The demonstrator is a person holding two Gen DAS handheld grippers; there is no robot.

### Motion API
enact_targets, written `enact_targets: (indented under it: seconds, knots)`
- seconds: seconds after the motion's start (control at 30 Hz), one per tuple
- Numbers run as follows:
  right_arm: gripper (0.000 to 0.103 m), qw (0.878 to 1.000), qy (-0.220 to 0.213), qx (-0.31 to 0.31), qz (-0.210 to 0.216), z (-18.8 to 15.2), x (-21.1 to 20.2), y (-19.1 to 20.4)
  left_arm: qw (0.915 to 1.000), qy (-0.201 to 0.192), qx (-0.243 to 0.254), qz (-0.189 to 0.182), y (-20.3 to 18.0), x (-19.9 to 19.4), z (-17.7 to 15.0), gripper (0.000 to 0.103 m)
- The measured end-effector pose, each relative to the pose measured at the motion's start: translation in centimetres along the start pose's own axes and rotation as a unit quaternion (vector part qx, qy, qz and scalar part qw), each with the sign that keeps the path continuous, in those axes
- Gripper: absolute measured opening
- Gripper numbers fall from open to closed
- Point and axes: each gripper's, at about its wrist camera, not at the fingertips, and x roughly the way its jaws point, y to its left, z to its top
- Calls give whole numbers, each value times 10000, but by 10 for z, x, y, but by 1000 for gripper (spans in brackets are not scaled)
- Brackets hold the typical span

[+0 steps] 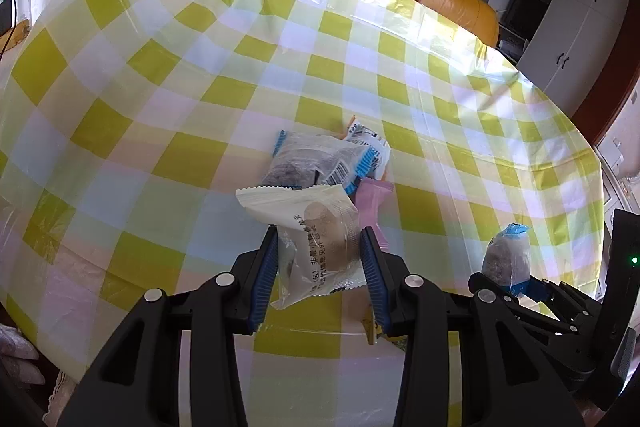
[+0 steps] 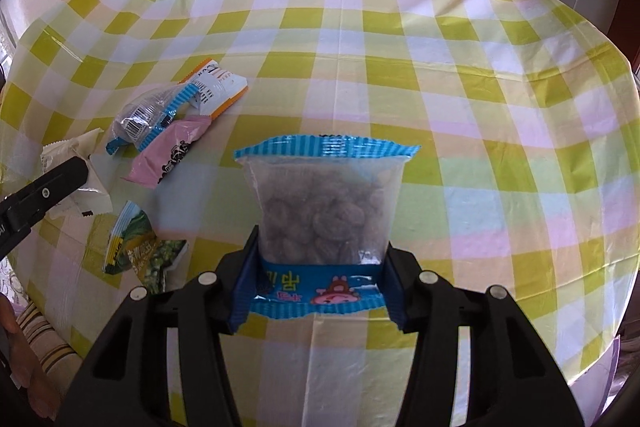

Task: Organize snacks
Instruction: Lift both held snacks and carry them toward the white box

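Note:
My left gripper [image 1: 320,251] is shut on a white snack packet [image 1: 310,227] with a round cake inside, held just above the table. Behind it lie a clear blue-edged packet [image 1: 316,163], a white-orange packet [image 1: 366,137] and a pink packet [image 1: 374,203]. My right gripper [image 2: 320,267] is shut on a clear blue-edged bag of brown nuts [image 2: 324,211], held upright; it shows at the right of the left wrist view [image 1: 507,255]. In the right wrist view the pile lies left: the clear packet [image 2: 146,115], pink packet [image 2: 168,155], white-orange packet [image 2: 218,85], and a green packet [image 2: 138,247].
A round table with a yellow-green checked plastic cloth [image 2: 440,75] fills both views. A yellow sofa [image 1: 460,3] and white cabinets [image 1: 560,27] stand beyond its far edge. The left gripper's finger [image 2: 44,191] reaches in at the left of the right wrist view.

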Motion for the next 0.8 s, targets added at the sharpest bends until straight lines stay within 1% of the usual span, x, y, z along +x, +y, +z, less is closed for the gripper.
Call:
enact_targets:
  seconds: [0.27, 0.47, 0.63, 0.8]
  knots:
    - [53, 9991, -33, 390, -166, -22, -24, -36, 9994, 51, 319, -136, -31, -9, -10, 40]
    - [53, 9979, -68, 595, -265, -40, -42, -59, 9975, 119, 614, -343, -62, -15, -22, 40]
    - [53, 9964, -62, 753, -383, -57, -55, -80, 9929, 259, 992, -602, -99, -17, -36, 40]
    - [53, 9938, -69, 982, -512, -75, -69, -107, 9852, 452, 1382, -904, -137, -18, -52, 40]
